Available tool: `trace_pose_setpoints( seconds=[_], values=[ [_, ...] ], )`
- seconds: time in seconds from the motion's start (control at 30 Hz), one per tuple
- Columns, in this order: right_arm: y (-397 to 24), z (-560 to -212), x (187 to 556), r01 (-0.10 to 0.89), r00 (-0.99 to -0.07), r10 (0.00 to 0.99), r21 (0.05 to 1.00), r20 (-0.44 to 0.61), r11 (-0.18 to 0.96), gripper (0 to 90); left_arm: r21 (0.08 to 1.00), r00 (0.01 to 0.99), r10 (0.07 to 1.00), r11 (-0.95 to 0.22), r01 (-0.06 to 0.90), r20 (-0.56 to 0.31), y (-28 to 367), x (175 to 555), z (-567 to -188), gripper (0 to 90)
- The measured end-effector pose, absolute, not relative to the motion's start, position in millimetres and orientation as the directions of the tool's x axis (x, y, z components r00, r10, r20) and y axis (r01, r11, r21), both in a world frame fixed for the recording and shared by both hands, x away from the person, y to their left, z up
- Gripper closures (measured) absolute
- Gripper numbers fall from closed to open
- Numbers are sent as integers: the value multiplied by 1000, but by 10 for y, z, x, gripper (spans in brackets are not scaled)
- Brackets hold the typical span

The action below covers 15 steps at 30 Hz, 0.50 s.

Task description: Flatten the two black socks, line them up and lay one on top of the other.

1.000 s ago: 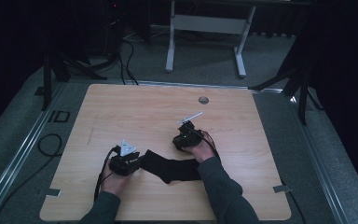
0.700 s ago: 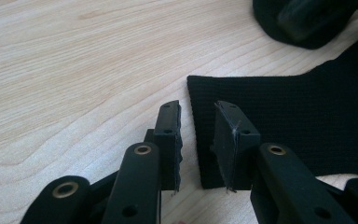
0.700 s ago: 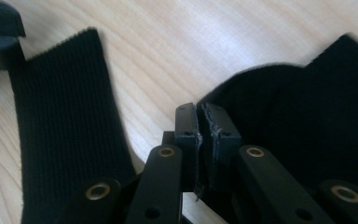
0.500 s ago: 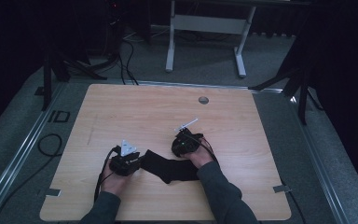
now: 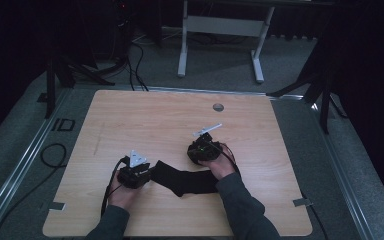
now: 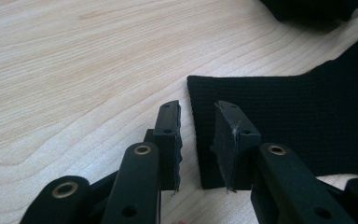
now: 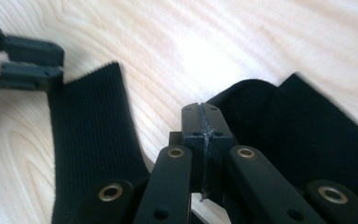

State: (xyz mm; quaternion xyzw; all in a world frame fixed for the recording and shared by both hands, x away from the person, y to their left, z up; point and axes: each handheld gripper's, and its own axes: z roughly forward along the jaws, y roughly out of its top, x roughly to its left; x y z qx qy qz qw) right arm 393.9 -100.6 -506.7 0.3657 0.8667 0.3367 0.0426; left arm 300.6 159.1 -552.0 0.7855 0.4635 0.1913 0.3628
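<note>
Black sock [image 5: 182, 180] flat on table [image 5: 145, 120]. Left gripper [image 6: 198, 140]: narrow gap, astride cuff edge. Right gripper [image 7: 204, 122]: just closed, pads together, empty.

Grey sleeves [image 5: 240, 202]; black gripper [image 6: 196, 140] arms; brass rivets

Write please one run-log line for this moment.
left gripper: open at cuff edge of black sock | right gripper: shut, jaws just closed, holds nothing | sock flat on table
</note>
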Motion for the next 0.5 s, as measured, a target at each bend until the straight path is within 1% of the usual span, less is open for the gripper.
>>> trace_pose_setpoints(
  seconds=[0.17,0.27,0.3,0.33,0.43,0.47,0.5],
  values=[
    [-1225,-4828,3915,593,-705,688,675,172,438,900,747,496,868,-307,590,-34,1603,3006,-5515,712],
    [-1450,-4696,3903,590,-674,721,706,163,392,900,747,496,867,-308,590,-34,1600,3006,-5516,712],
    [-1450,-4696,3903,590,-674,721,706,163,392,900,747,496,867,-308,590,-34,1600,3006,-5516,712],
    [-1621,-4645,3894,593,-646,747,719,155,364,900,747,497,867,-307,589,-35,1595,3006,-5519,712],
    [-1809,-4632,3886,605,-612,776,722,152,335,900,745,496,868,-309,591,-33,1589,3006,-5522,712],
    [-1809,-4632,3886,605,-612,776,722,152,335,900,745,496,868,-309,591,-33,1589,3006,-5522,712],
    [-1900,-4640,3882,611,-591,794,721,141,327,900,743,497,867,-311,592,-33,1589,3007,-5523,712]
  ],
)
